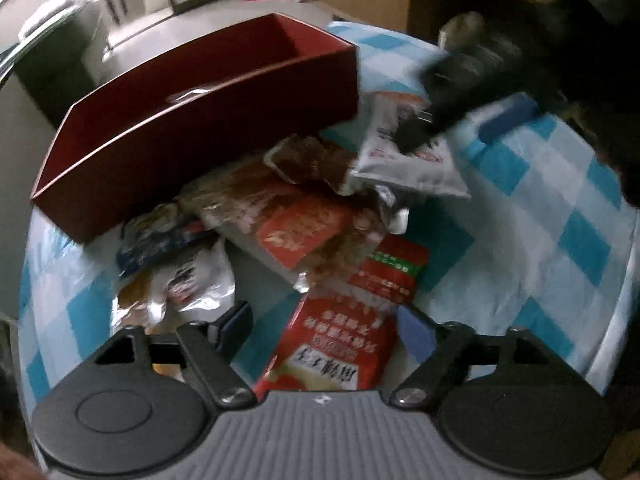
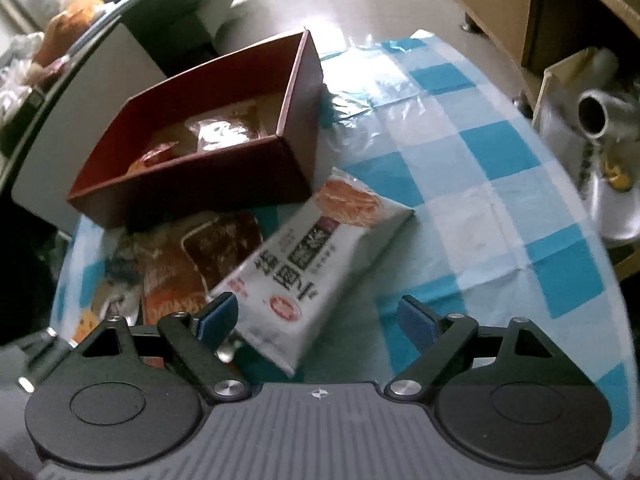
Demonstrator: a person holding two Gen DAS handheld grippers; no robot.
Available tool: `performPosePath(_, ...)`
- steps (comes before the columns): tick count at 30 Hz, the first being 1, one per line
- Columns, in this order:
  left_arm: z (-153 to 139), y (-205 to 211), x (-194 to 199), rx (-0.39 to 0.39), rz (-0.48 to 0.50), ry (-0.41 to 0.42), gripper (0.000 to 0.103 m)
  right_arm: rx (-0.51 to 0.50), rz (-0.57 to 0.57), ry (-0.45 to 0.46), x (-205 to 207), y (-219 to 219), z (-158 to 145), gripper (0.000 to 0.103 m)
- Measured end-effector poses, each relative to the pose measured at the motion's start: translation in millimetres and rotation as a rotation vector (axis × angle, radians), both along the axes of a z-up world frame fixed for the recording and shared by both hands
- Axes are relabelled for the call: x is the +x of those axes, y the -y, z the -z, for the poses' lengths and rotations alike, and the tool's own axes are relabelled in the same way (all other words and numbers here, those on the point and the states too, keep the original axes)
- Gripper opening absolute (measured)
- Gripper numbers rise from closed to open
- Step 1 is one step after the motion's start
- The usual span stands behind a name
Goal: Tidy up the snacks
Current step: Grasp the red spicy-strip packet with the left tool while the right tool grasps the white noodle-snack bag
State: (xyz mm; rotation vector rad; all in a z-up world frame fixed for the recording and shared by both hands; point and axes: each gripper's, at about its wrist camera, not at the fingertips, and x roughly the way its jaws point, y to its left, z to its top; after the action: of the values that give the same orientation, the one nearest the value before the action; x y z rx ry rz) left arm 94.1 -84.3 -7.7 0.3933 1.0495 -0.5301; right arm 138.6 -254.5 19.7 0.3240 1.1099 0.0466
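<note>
Careful: your left gripper (image 1: 325,322) and right gripper (image 2: 317,316) both gape empty over loose packets below the red box (image 2: 224,184); the white packet (image 2: 316,256), low centre, could slide off the slick tablecloth (image 2: 500,208).

dark red box (image 2: 224,176), blue and white checked cloth (image 2: 480,208) on the surface, white snack pack (image 2: 316,264) with an orange picture, red pack (image 1: 332,344).

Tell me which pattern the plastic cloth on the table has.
The plastic tablecloth has blue and white checks, clearest in the right wrist view.
</note>
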Motion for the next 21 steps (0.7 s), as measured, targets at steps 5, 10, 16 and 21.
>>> performPosePath(5, -2.9, -4.0, -11.8, -0.039, -0.032, -0.048, 0.055, -0.06, -0.011, -0.015, 19.3, -18.1, 10.0, 0.091)
performPosePath(10, -2.4, -13.6, -41.6, -0.047, 0.013, -0.057, 0.053, -0.125, -0.039, 0.009, 27.3, -26.1, 16.6, 0.083)
performPosePath(16, -6.9, -32.0, -50.9, -0.095, 0.017, -0.118, 0.053, -0.122, -0.121, 0.007, -5.5, -27.0, 8.4, 0.047)
performPosePath(21, -11.1, -42.7, -42.2, -0.127, -0.059, -0.124, 0.053, -0.1, -0.024, -0.005, -22.6, -4.0, 3.5, 0.053)
